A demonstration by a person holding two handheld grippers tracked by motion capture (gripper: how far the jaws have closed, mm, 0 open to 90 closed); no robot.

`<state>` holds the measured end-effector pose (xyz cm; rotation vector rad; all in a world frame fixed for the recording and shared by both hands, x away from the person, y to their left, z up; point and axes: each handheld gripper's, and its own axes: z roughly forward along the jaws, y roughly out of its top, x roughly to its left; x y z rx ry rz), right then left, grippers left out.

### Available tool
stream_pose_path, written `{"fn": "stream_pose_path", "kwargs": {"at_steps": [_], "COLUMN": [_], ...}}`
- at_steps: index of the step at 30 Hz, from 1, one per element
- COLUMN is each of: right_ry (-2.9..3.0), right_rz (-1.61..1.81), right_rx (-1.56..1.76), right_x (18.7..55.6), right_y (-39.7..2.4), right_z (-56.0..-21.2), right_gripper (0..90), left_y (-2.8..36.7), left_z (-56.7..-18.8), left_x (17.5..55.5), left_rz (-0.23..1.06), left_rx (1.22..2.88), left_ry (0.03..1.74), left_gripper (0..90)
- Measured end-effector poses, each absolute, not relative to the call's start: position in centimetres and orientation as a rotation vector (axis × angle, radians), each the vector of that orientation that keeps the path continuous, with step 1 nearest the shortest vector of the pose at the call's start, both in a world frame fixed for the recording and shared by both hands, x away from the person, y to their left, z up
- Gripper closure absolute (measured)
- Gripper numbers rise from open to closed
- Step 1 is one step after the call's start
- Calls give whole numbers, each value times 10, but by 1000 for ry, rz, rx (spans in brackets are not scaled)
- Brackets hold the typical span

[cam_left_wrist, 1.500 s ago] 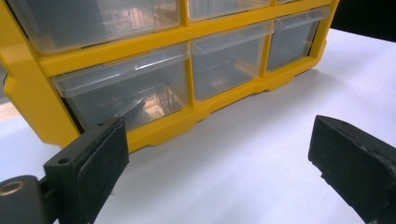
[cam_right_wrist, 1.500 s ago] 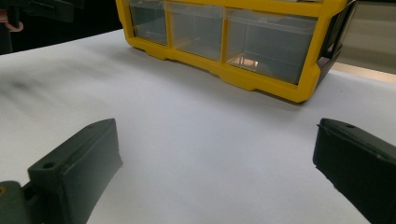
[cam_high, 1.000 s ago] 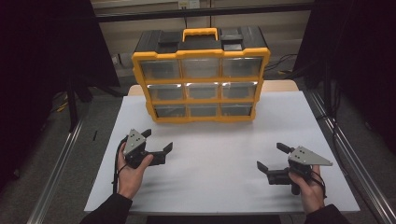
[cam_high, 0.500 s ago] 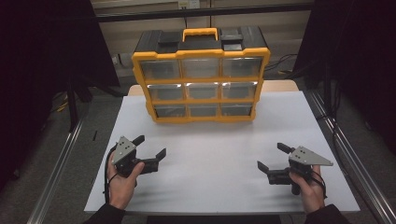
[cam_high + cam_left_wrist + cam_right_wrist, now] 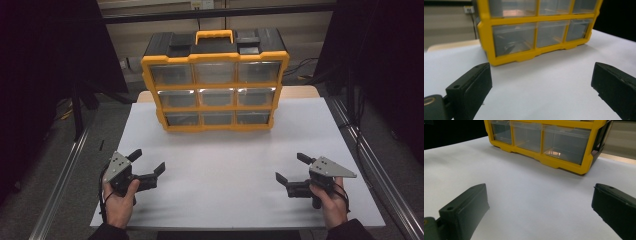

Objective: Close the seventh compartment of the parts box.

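The organizer (image 5: pixel 215 82) stands upright at the far middle of the table (image 5: pixel 230 200), drawers shut and facing the person. Left gripper (image 5: pixel 148 165) and right gripper (image 5: pixel 291 167) rest near the front edge, well apart from it, jaws wide and empty. Judged step: approach. Advance one gripper straight at a drawer front, jaws kept wide, level with the pull. Open white surface lies between; table sides and front edge run close beside both hands
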<state>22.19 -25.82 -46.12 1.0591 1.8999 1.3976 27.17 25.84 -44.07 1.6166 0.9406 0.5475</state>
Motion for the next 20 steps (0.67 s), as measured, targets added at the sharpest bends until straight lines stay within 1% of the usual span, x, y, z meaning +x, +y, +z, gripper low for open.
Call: {"fn": "stream_pose_path", "kwargs": {"at_steps": [3,7,12,20], "right_ry": [1901,1900,1894,1907], "right_rz": [1395,1393,1394,1392], "right_rx": [1058,1058,1067,1062], "right_x": [222,223,222,223], "right_y": [-259,-258,-259,-259], "right_z": [-461,-461,-461,-462], "right_gripper": [3,3,3,3], "left_y": [263,269,275,279], "left_z": [-442,-444,-445,-445], "left_x": [267,262,257,257], "left_rz": [579,567,580,586], "left_rx": [1632,1631,1698,1696], "left_ry": [946,964,920,943], "left_gripper": [25,25,25,25]}}
